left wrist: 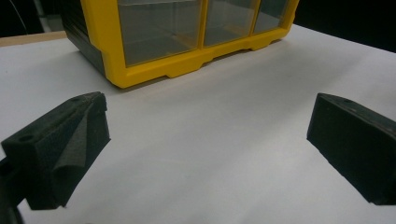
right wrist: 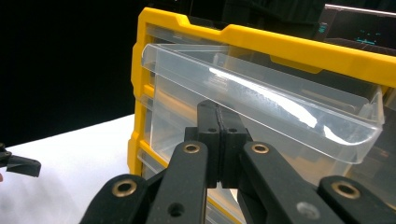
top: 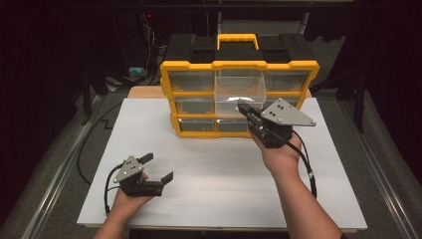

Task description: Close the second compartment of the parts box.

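**Clear drawer pulled out of a yellow organizer**

A dark room surrounds a table [top: 209, 199] covered by a white board; black stands and cables sit in the gloom behind it. At the far edge of the board stands the organizer [top: 239, 64], a yellow-framed case with a black top, a yellow carry handle and three rows of clear drawers. No brand, label or writing can be read on it; a dim screen behind the organizer in the right gripper view is too blurred to read.

The drawer [top: 240, 89] belongs to the organizer's middle column and juts forward from its front, out past the neighbouring drawers. It is clear, colourless plastic with a curved front lip that catches a bright streak of light, and nothing can be seen inside it.

The right hand-held gripper [top: 245, 110] is at the organizer's front, just under the drawer's lip. Its jaws are clenched together, pad against pad, as the right gripper view [right wrist: 218, 140] shows; whether any part of the drawer is pinched between them cannot be told.

The left hand-held gripper [top: 160, 168] sits low over the board, well in front of the organizer and off toward its left corner. Its jaws are spread wide with bare board between them.
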{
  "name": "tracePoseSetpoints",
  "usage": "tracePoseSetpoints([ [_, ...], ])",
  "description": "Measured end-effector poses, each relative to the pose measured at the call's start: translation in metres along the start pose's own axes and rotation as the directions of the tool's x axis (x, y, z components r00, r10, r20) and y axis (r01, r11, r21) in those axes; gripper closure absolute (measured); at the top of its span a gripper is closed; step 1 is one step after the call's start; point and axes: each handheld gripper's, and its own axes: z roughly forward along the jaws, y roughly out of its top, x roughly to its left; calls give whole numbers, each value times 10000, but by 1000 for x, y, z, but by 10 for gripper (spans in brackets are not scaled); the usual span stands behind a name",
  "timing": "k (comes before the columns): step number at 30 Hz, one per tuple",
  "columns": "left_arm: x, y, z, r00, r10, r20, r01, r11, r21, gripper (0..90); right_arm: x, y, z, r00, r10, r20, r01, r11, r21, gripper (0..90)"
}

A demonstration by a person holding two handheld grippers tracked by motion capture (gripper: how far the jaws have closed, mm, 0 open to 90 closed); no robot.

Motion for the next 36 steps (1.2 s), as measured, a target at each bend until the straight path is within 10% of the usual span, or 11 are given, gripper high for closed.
tracePoseSetpoints([
  [36,0,0,0,10000,27,25,-27,10000,24,0,-20,4,26,9989,78,454,-93,9994,328,900],
])
